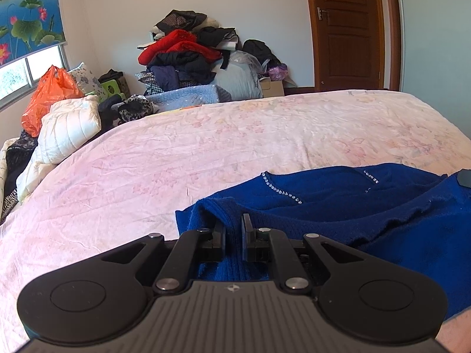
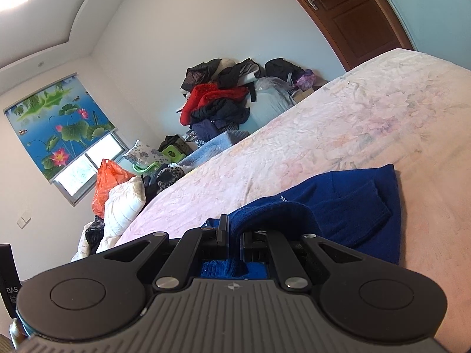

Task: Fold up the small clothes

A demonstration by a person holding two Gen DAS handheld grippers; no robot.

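Observation:
A royal-blue knit garment [image 1: 368, 206] with small rhinestone trim lies on the pink floral bedspread [image 1: 206, 147]. My left gripper [image 1: 234, 223] is shut on a fold of its left edge, blue cloth pinched between the jaws. In the right wrist view the same blue garment [image 2: 347, 206] lies near the bed's front; my right gripper [image 2: 234, 229] is shut on a raised fold of it, cloth bunched between and over the jaws. The right gripper's tip [image 1: 465, 178] shows at the far right of the left wrist view.
A heap of dark and red clothes [image 1: 188, 56] stands against the far wall. An orange plastic bag [image 1: 47, 97] and a white quilted jacket [image 1: 70, 126] sit at the bed's left side. A wooden door [image 1: 347, 29] is at the back right.

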